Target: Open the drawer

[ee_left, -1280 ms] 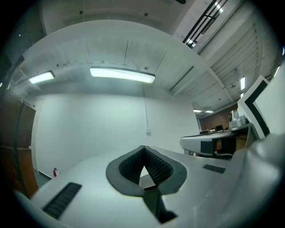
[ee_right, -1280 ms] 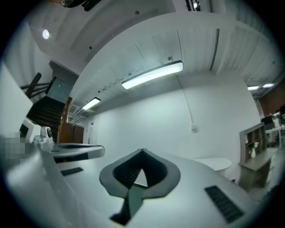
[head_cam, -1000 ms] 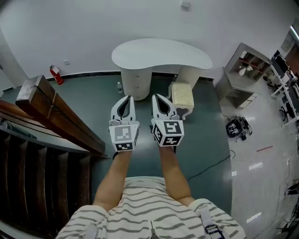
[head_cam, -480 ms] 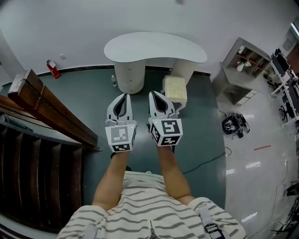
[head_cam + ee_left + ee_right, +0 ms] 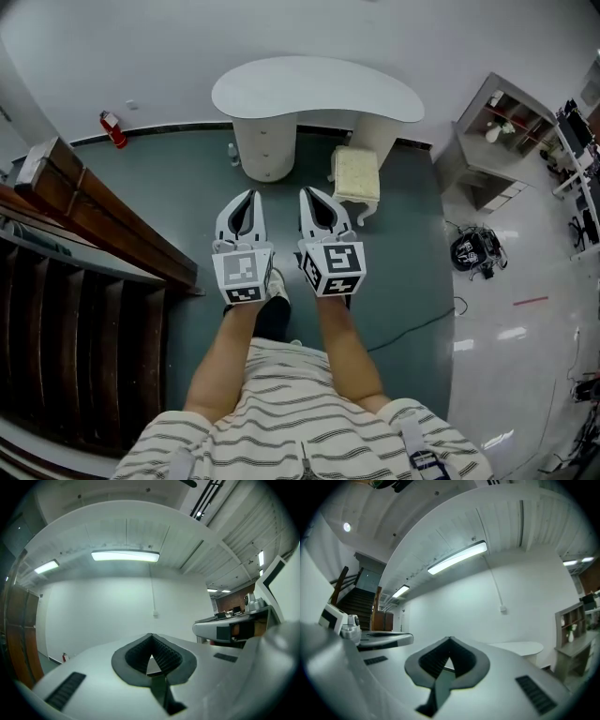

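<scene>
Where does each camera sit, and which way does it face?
Head view: on the person's head, facing steeply down at floor, desk; forearms, left tool, right tool show.
Left gripper view: on the left tool, level along shut jaws toward the wall.
Right gripper view: on the right tool, level along shut jaws toward the desk.
Head and right gripper views share the desk.

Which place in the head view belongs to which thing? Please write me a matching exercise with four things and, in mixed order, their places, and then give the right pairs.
Things:
1. white desk
2. red fire extinguisher
3. wooden handrail
4. cream stool

Places in the head view:
A. on the floor at upper left, by the wall
B. at the left, along the stairs
C. just below the desk's right half
D. top centre, against the wall

Pairs: 1-D, 2-A, 3-B, 4-C.
</scene>
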Available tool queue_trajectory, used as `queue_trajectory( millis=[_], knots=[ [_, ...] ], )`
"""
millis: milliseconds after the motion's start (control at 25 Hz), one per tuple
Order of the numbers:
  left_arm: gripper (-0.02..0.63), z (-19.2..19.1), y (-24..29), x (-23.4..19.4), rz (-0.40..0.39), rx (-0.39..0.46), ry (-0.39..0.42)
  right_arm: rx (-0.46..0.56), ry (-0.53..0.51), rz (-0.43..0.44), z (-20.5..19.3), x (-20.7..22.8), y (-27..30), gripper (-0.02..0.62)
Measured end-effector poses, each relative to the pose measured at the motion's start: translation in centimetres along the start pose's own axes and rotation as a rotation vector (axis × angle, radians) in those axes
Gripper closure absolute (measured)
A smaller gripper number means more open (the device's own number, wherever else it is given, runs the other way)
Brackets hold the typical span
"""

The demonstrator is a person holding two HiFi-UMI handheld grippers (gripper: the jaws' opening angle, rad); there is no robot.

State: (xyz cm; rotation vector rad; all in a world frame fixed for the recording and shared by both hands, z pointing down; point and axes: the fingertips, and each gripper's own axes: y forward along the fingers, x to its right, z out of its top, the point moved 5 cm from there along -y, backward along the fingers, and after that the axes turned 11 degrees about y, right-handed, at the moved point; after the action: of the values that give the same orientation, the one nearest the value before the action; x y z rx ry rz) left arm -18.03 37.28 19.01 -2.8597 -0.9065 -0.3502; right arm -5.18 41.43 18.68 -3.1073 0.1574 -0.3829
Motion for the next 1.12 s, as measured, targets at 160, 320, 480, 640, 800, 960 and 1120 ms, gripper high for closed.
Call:
queue_trajectory(
  millis=[160, 320, 480, 640, 800, 960, 1120],
  knots=[
    [0.612, -0.2, 2.1, -0.3, 0.018, 0.015, 0.0, -0.006, -0.004, 0.004, 0.1, 1.3, 1.9, 0.583],
    [0.612, -1.1, 5.6, -1.0, 0.036, 0.025, -0.01, -0.008, -0.022, 0.015, -0.1, 2.8, 5.3, 0.583],
    [0.612, -2.2, 9.9, -2.3, 0.055, 0.024, -0.016, -0.004, -0.02, 0.019, 0.1, 4.8, 9.8, 0.583],
    [0.612, -3.2, 15.3, -4.6, 0.071, 0.008, -0.031, -0.022, -0.023, 0.028, 0.4, 6.7, 15.6, 0.583],
    [0.612, -3.3, 21.1, -6.7, 0.084, -0.003, -0.041, -0.029, -0.019, 0.03, 1.8, 8.9, 21.1, 0.583],
    [0.612, -3.9, 26.6, -8.7, 0.089, -0.001, -0.046, -0.025, -0.025, 0.026, 2.6, 11.0, 26.7, 0.583],
    [0.612, -4.9, 31.8, -10.4, 0.075, -0.004, -0.039, -0.022, -0.033, 0.028, 3.2, 12.6, 32.0, 0.583]
  ],
)
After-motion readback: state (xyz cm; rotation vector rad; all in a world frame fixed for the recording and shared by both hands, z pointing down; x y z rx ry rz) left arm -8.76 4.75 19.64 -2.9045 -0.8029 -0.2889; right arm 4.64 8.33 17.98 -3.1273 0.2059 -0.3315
